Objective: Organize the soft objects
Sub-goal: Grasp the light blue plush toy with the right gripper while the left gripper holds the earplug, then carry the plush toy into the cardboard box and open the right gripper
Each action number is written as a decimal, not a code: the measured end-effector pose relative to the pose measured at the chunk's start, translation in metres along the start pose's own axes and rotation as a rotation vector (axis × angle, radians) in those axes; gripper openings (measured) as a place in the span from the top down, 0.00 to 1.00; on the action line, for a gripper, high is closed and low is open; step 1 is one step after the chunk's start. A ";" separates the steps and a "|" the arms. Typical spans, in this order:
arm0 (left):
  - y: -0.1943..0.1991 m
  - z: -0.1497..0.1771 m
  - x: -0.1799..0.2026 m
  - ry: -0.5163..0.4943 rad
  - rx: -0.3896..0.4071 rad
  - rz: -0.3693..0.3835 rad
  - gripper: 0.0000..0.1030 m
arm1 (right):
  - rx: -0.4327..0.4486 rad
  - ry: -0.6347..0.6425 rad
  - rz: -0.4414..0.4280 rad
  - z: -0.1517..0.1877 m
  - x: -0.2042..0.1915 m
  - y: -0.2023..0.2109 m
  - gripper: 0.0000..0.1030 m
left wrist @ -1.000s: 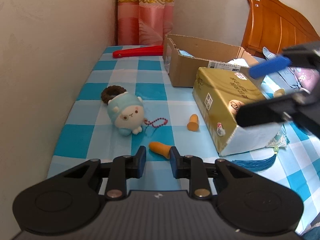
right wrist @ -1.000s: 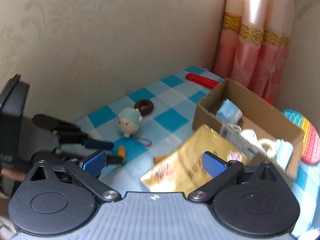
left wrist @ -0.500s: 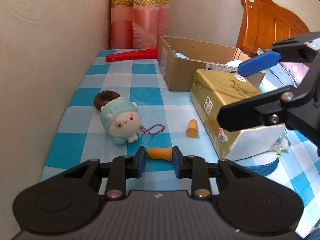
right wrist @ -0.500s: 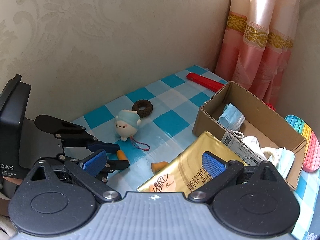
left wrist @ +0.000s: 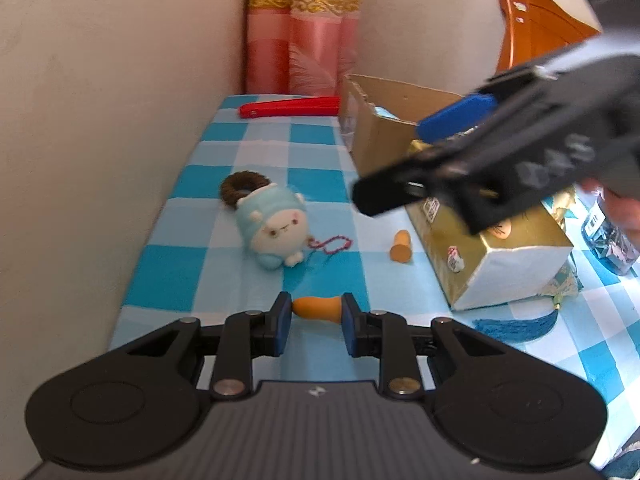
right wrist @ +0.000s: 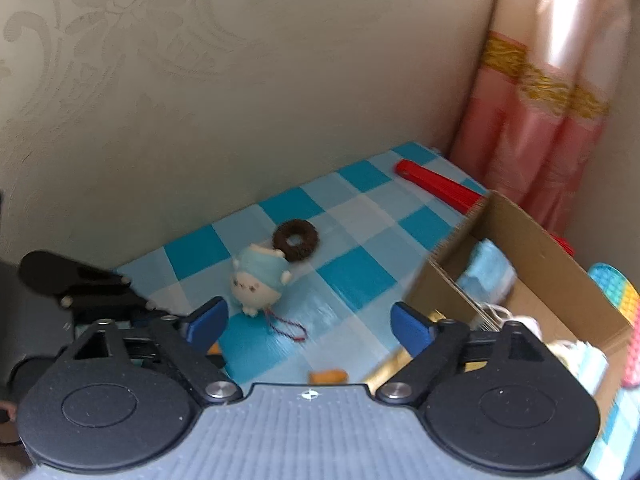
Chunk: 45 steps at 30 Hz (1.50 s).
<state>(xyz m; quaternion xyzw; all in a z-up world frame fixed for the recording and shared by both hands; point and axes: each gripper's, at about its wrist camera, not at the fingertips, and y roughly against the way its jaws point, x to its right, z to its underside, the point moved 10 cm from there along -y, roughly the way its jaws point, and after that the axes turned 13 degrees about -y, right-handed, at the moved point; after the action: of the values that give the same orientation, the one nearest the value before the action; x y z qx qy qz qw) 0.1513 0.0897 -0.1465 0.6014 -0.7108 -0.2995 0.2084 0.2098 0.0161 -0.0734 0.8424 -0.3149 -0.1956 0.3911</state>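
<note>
My left gripper (left wrist: 313, 312) sits low on the checked cloth with an orange soft earplug (left wrist: 316, 309) between its pads; the pads touch both ends. A second orange earplug (left wrist: 401, 247) lies by the gold box. A blue-and-cream plush sheep (left wrist: 276, 226) with a red bead chain lies ahead, against a brown hair tie (left wrist: 242, 186). My right gripper (right wrist: 308, 326) is open and empty, in the air over the plush sheep (right wrist: 258, 282). It also shows in the left wrist view (left wrist: 460, 152). The cardboard box (right wrist: 532, 264) holds soft items.
A gold tissue box (left wrist: 492, 248) lies right of the earplugs, with a blue tassel (left wrist: 516, 326) beside it. A red folded fan (left wrist: 288, 107) lies at the far end by the curtain. The wall runs along the left. A rainbow pop mat (right wrist: 620, 312) lies behind the box.
My left gripper moved forward until the near earplug sat between its pads. My right gripper swung left and forward, from over the gold box to above the plush sheep.
</note>
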 end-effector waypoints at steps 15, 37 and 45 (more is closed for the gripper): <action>0.014 0.011 -0.014 0.048 0.003 -0.051 0.76 | -0.121 0.018 -0.037 -0.007 -0.037 -0.076 0.32; 0.015 0.010 -0.013 0.036 0.000 -0.037 0.76 | -0.050 -0.022 -0.026 0.002 -0.046 -0.039 0.51; 0.020 0.005 -0.005 0.045 -0.013 -0.004 0.76 | -0.019 -0.045 -0.030 0.012 -0.026 0.008 0.51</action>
<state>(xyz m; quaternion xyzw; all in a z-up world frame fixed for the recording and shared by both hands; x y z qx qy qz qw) 0.1344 0.0978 -0.1364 0.6082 -0.7026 -0.2909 0.2276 0.1807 0.0235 -0.0721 0.8386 -0.3089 -0.2235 0.3890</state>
